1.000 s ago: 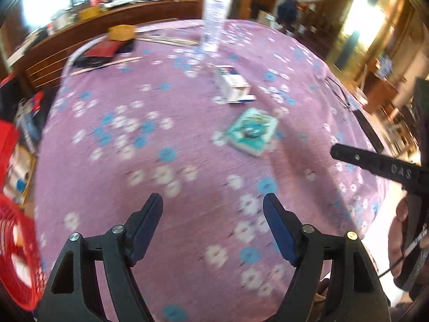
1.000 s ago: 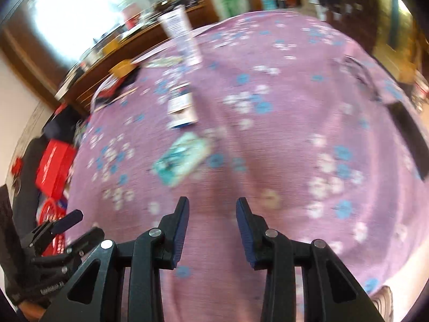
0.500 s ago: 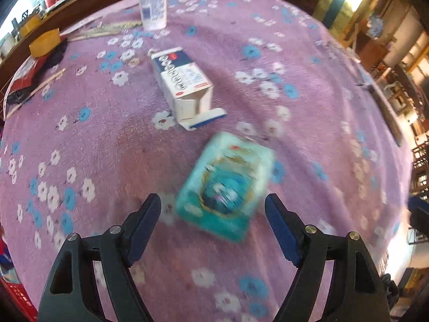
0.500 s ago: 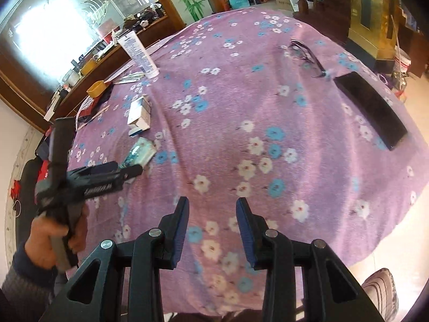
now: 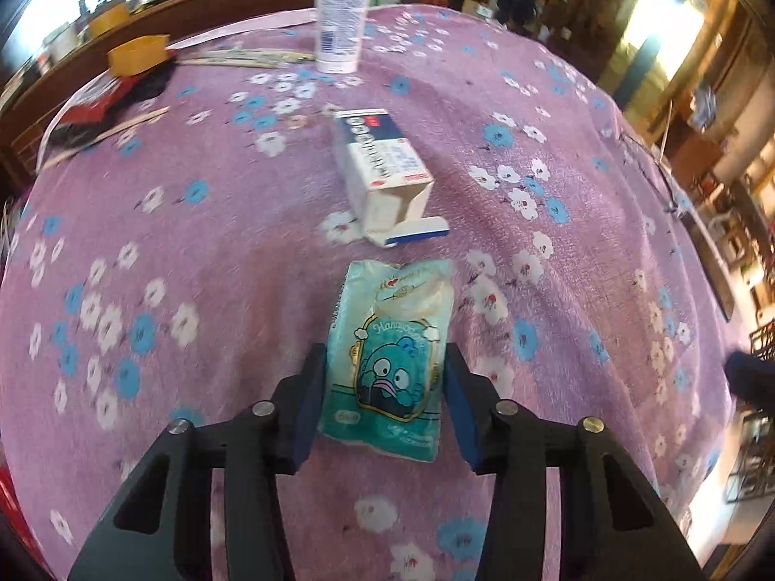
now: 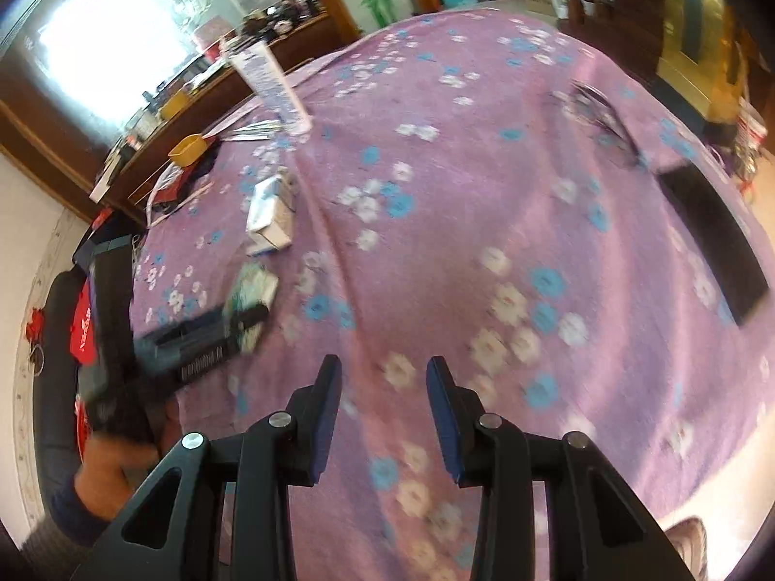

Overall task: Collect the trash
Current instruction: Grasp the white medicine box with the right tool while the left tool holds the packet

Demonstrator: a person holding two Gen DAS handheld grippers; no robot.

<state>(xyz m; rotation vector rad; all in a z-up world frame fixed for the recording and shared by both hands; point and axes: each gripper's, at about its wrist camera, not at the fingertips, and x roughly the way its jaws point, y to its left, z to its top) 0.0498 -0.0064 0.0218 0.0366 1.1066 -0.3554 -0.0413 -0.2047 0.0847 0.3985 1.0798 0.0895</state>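
The left gripper (image 5: 382, 402) had just been closing, its 2 pads against the sides of the teal packet (image 5: 392, 358), which lay mid-table on the purple floral cloth (image 5: 557, 111) below the open white carton (image 5: 382, 169). The right gripper (image 6: 382, 416) hovered nearly closed, holding nothing, near the table's front edge.

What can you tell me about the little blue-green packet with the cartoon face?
The teal packet is a soft, shiny plastic pouch, slightly crumpled, printed with a wide-eyed blue cartoon face in a frame. It lies flat on the purple flowered tablecloth, just in front of the open white carton. The left gripper has just been closing around it, a finger at each side.
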